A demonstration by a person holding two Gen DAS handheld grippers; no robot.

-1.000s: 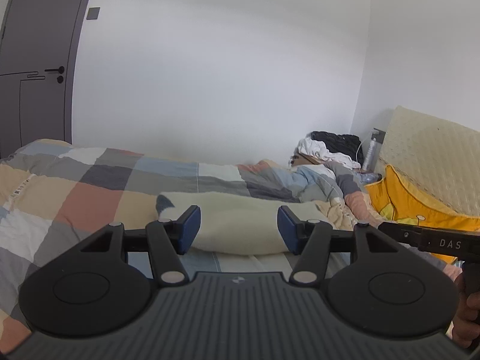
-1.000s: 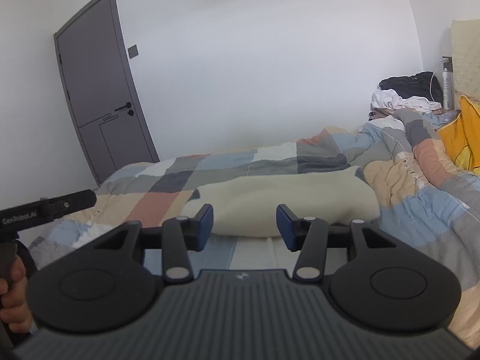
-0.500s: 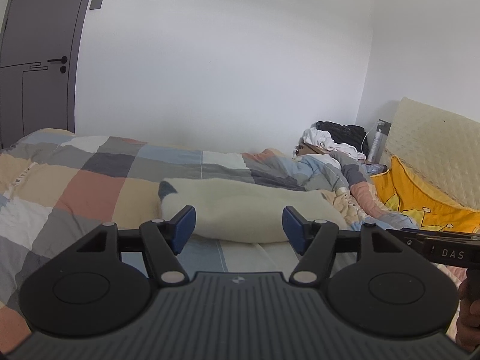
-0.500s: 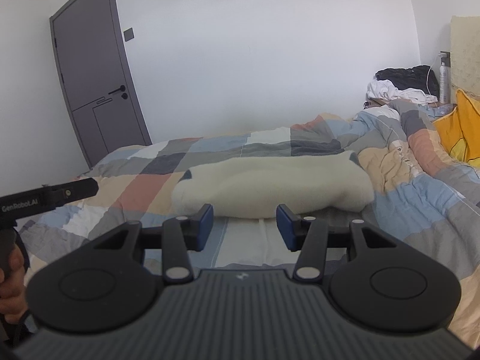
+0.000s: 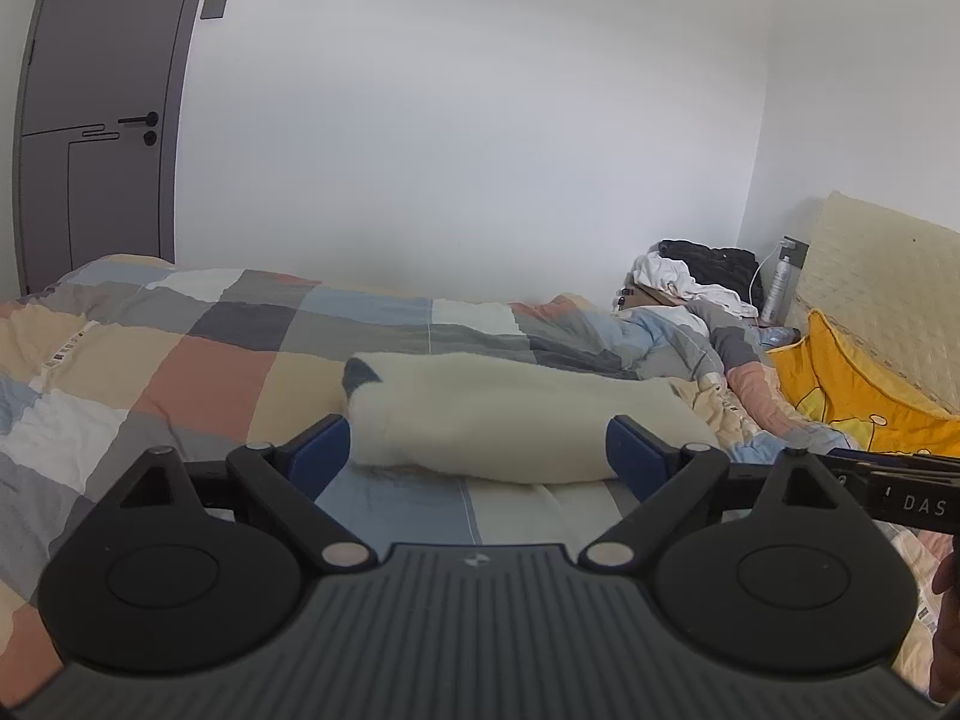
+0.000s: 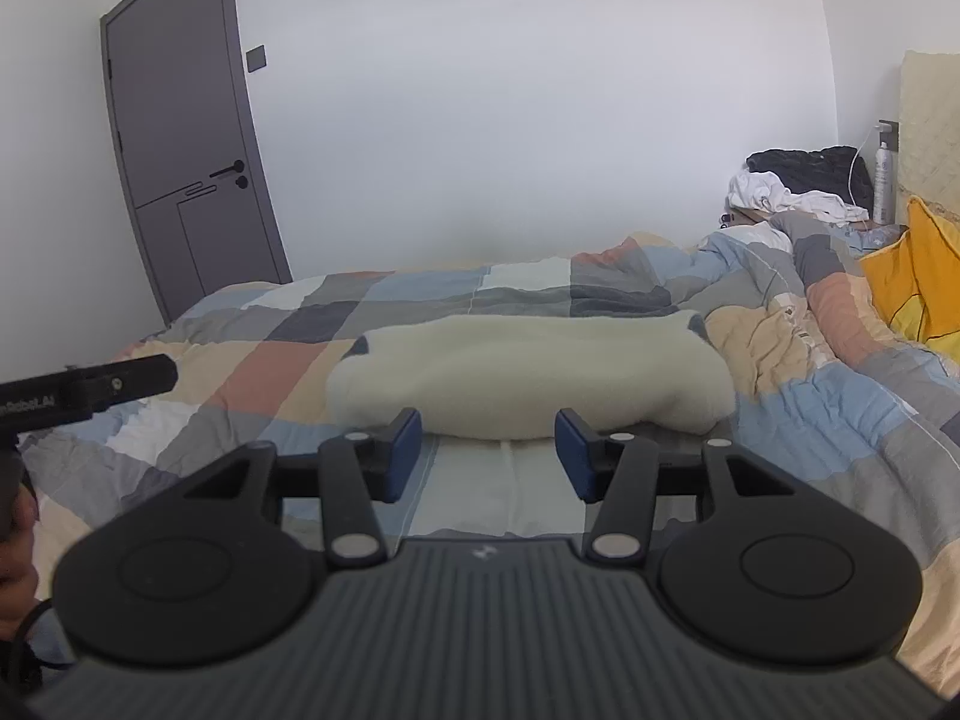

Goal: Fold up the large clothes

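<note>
A cream fleece garment point(image 5: 516, 414) lies bunched in a long roll across the checked bedspread point(image 5: 150, 378); a dark grey patch shows at its left end. It also shows in the right wrist view point(image 6: 528, 378). My left gripper point(image 5: 477, 461) is open and empty, held just in front of the roll. My right gripper point(image 6: 486, 455) is open and empty, also just short of the roll's near edge. The left gripper's body point(image 6: 90, 387) shows at the left of the right wrist view.
A grey door point(image 6: 180, 162) stands at the far left. A pile of white and black clothes point(image 5: 702, 279) and a spray bottle point(image 5: 779, 291) sit at the bed's far corner. A yellow pillow point(image 5: 864, 396) leans on the cream headboard point(image 5: 888, 294) at right.
Both grippers have tilted down and moved closer to the cream garment. The left gripper's jaws have opened wider. Nothing was grasped.
</note>
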